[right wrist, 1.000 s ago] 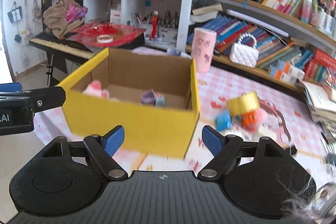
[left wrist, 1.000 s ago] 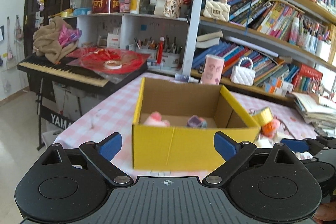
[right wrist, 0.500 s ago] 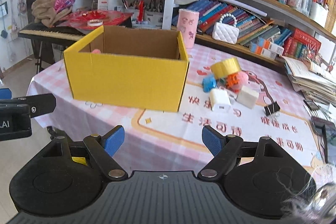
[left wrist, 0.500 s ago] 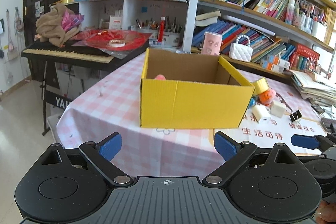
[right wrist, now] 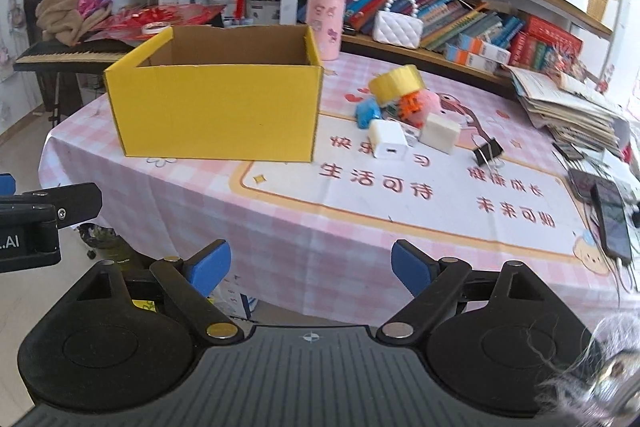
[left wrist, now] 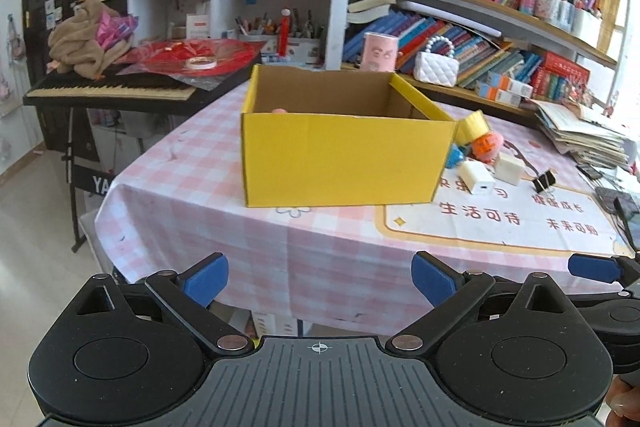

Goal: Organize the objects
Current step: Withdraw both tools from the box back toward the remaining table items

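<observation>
Left wrist view
My left gripper [left wrist: 319,277]: I hold it off the near edge of the table [left wrist: 320,247], tilted downward and aimed at the yellow box [left wrist: 344,163]. Its jaws are spread wide, with nothing between the blue pads.
Yellow box: open-topped, standing on the pink checked cloth well ahead of my fingers. A bit of something pink shows just over its near wall.
Loose items: a white charger cube [left wrist: 477,177], a second white block [left wrist: 509,167], a roll of yellow tape [left wrist: 473,126] and a black binder clip [left wrist: 544,181] lie to the right of the box.
My other tool: one blue pad and its black arm show at the right edge.

Right wrist view
My right gripper [right wrist: 311,268]: also held off the table's near edge and pitched downward. Its jaws have just been opening; they stand wide apart and hold nothing.
Yellow box [right wrist: 216,111]: ahead and to the left of my fingers.
Loose items: the white charger cube [right wrist: 388,144], the white block [right wrist: 440,132], the yellow tape [right wrist: 396,79] and the binder clip [right wrist: 488,152] sit in a cluster right of the box, well beyond my pads.
Phone [right wrist: 611,223]: flat near the table's right edge.
</observation>
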Demonstrator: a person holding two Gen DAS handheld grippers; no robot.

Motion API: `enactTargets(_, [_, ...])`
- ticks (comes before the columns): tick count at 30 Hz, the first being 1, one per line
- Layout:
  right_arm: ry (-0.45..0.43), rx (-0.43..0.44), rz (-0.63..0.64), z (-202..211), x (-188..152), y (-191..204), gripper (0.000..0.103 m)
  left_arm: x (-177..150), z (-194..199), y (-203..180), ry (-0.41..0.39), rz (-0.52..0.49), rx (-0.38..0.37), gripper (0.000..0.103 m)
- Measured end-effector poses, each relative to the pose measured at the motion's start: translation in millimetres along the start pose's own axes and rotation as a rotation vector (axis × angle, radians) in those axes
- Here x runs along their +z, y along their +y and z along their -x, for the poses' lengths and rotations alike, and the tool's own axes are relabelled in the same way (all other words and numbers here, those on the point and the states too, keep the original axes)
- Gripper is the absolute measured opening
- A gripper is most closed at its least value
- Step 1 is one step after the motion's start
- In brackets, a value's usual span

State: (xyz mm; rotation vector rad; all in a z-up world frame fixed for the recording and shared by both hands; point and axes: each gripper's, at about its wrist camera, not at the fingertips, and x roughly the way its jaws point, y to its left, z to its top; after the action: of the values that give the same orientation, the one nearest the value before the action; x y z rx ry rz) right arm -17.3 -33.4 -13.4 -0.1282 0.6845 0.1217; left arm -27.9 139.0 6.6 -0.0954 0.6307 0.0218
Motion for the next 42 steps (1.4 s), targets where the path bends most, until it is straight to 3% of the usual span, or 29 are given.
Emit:
enactTargets(22, [0.042, -0.152, -0.164, 8, -23, -74, 0.087, 3, -22, -76, 0.052, -0.141, -0.165, 0.1])
enactTargets(42, [0.105, -0.195, -0.21, -32, -8, -163, 0.087, 26, -78, -158, 0.107, -0.162, -0.215, 0.099])
